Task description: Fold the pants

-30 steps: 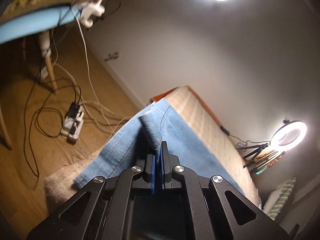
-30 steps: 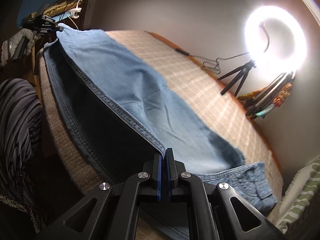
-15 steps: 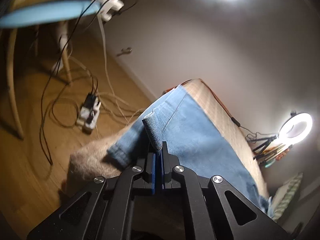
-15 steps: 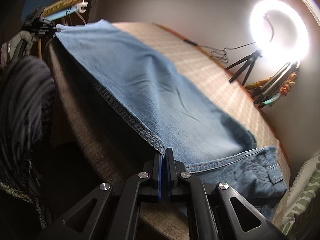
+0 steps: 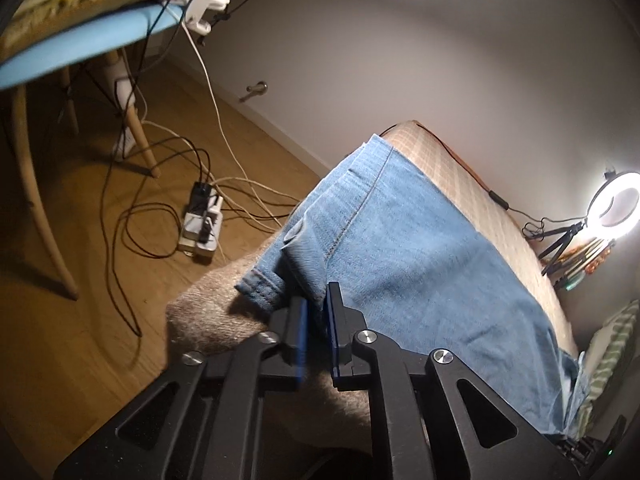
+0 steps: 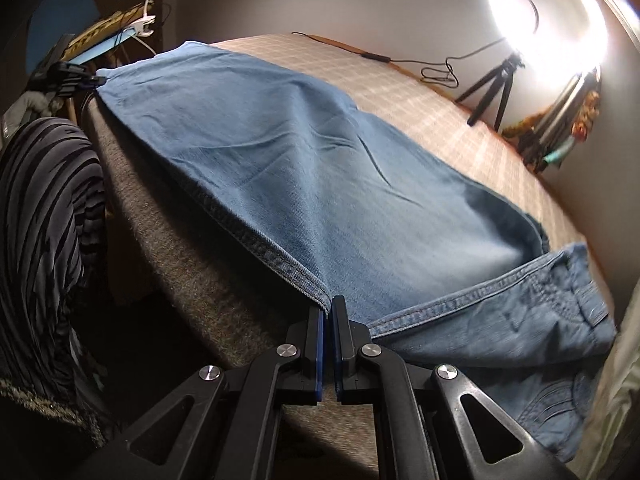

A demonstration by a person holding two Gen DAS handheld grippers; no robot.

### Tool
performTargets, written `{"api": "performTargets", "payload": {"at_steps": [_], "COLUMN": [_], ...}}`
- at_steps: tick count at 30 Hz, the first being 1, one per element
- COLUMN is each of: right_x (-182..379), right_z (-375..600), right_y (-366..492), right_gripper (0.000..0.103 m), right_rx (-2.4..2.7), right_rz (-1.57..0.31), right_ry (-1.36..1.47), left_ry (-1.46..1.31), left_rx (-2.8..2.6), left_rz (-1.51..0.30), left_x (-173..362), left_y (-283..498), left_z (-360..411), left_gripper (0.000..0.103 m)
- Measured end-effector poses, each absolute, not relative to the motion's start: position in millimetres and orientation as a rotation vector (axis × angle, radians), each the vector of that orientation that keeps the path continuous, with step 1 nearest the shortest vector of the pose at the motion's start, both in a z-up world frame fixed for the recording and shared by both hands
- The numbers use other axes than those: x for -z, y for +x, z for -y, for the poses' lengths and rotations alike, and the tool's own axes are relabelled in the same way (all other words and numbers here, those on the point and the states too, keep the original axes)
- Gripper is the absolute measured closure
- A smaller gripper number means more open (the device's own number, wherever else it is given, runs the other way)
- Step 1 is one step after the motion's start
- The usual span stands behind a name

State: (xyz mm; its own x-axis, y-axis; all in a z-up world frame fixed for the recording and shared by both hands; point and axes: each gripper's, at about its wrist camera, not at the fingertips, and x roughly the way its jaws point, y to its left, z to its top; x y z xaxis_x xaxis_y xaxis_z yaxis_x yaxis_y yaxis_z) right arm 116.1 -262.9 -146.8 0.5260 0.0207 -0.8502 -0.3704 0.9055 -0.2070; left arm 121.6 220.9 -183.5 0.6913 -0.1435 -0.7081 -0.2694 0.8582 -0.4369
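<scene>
Jeans (image 6: 320, 168) lie flat on the bed (image 6: 400, 76).
Your left gripper (image 5: 317, 300) is opening, hem between its jaws; your right gripper (image 6: 328, 312) clenches the side seam.

The left gripper (image 5: 316, 312) pointed steeply downward, its jaws opening, a narrow gap showing between the blue pads (image 5: 301, 328), with a denim edge at the tips toward 12 o'clock. The right gripper (image 6: 327, 316) also pointed downward, jaws clamped on a denim seam.
</scene>
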Motion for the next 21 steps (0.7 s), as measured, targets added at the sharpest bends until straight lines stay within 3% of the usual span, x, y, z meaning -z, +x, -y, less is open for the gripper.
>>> {"api": "performTargets", "payload": {"at_steps": [1, 4, 6, 8, 12, 18, 21], "right_x": [145, 134, 124, 111, 85, 53, 46], "right_z": [265, 273, 280, 291, 324, 395, 425], "right_y": [116, 114, 110, 106, 104, 125, 148], "right_gripper": [0.1, 0.093, 0.079, 0.073, 0.068, 0.038, 0.034], "right_rx": [-0.242, -0.24, -0.23, -0.216, -0.117, 0.122, 0.216], "right_rz": [-0.992, -0.976, -0.959, -0.93, -0.875, -0.827, -0.84], "right_ry": [-0.368, -0.287, -0.233, -0.169, -0.049, 0.103, 0.166], "left_ry": [-0.523, -0.491, -0.464, -0.418, -0.312, -0.272, -0.249], "left_rx": [-0.1, -0.122, -0.102, -0.067, 0.077, 0.362, 0.478], "left_rz": [-0.813, -0.79, -0.768, -0.754, -0.741, -0.782, -0.819], "left_x": [180, 166, 154, 143, 122, 119, 124], "left_y": [119, 110, 107, 109, 125, 158, 168], "left_z": [-220, -221, -216, -203, -155, -76, -41], "left_gripper": [0.085, 0.085, 0.085, 0.085, 0.085, 0.081, 0.081]}}
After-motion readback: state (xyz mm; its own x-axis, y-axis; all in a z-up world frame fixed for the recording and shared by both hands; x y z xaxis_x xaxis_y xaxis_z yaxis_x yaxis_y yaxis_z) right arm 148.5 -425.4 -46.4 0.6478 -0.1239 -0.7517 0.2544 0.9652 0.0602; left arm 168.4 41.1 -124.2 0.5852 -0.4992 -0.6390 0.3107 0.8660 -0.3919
